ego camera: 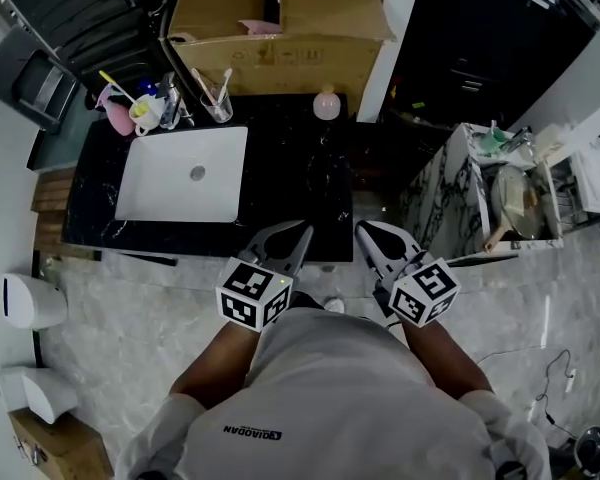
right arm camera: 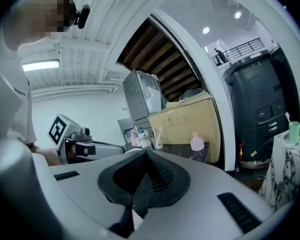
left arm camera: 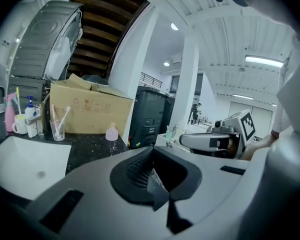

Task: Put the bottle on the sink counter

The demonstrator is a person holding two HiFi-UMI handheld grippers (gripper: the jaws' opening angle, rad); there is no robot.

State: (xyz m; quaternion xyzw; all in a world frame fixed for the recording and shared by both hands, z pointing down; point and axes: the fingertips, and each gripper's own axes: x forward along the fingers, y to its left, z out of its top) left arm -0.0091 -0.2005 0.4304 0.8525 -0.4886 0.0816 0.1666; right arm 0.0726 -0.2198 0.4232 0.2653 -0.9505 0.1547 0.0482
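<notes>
Standing at the back of the black bench near the sink, the pink bottle seems set down, so the left gripper and right gripper have jaws shut on nothing.

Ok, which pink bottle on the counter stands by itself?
The small round pink bottle at the counter's back right corner, before the cardboard box. The taller pink bottle stands crowded with the cups beside the tap.
</notes>
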